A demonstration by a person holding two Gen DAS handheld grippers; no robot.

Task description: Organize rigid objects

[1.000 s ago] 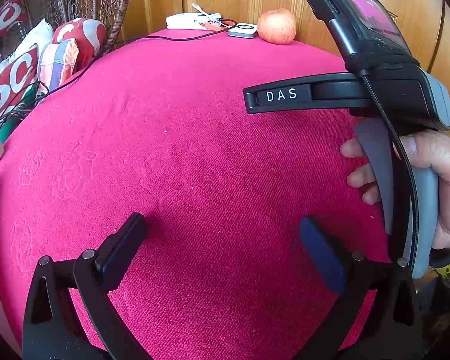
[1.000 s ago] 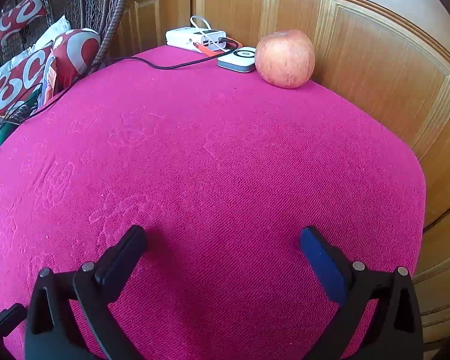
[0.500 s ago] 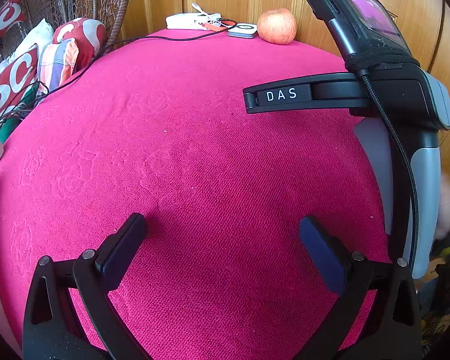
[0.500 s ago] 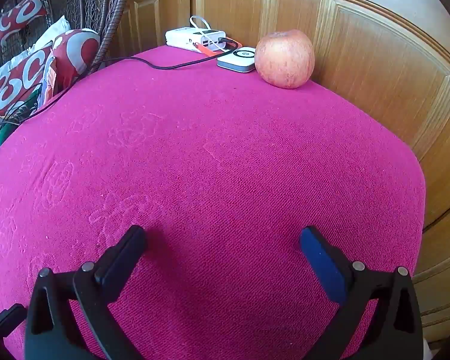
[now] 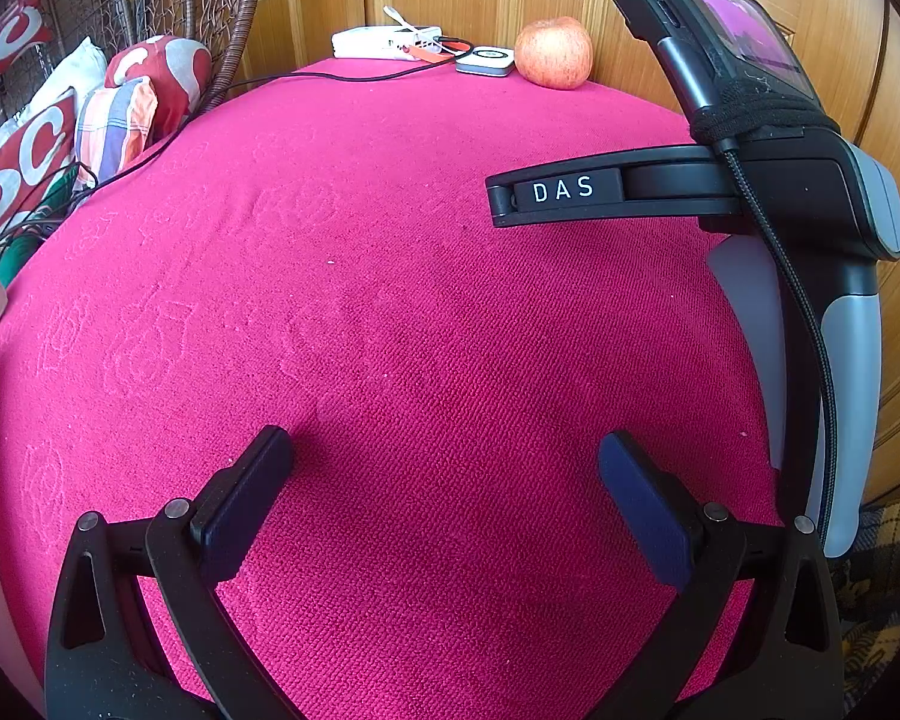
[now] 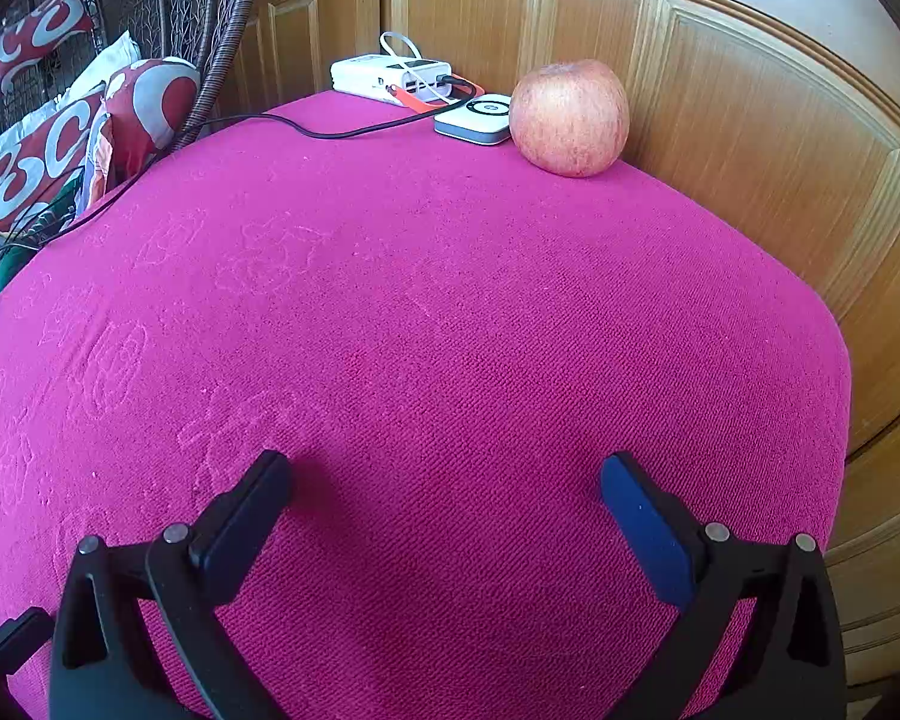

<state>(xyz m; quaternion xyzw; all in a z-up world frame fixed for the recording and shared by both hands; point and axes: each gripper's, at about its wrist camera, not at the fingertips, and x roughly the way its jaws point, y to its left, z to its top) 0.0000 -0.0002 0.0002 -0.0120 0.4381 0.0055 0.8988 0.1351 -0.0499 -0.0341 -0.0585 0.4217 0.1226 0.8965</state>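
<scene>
Left gripper (image 5: pixel 444 468) low over the near part of the pink cloth (image 5: pixel 390 276), jaws spread wide, nothing between the pads; its fingers point toward the far edge, level with the surface. Right gripper (image 6: pixel 444 480) same attitude, jaws spread wide, empty, over the near cloth. Seen from the left wrist view, the right gripper's body (image 5: pixel 750 192) stands at the right side of the table, marked DAS on one black finger, with a phone-like screen (image 5: pixel 726 30) strapped on top, tilted up, and a braided cable (image 5: pixel 810 324) running down along the grey handle. No hand visible on that handle; whether it is gripped out of view cannot be told. Cloth bare between both tools and the far edge, only faint embossed patterns. Apple (image 6: pixel 567 117) sits at the far right corner of the table, upright, close to the wood panel wall (image 6: pixel 750 138). Just left of the apple, touching or nearly so, a flat white puck (image 6: pixel 477 118) with a dark ring on top. Farther left, a white power bank (image 6: pixel 390 75) with an orange strap and a white loop cable. Black cord (image 6: pixel 210 132) runs from that cluster leftward across the far cloth and off the left edge. Beyond the left edge: red-and-white cushions (image 6: pixel 48 144) and a wicker chair (image 6: pixel 222 30).
</scene>
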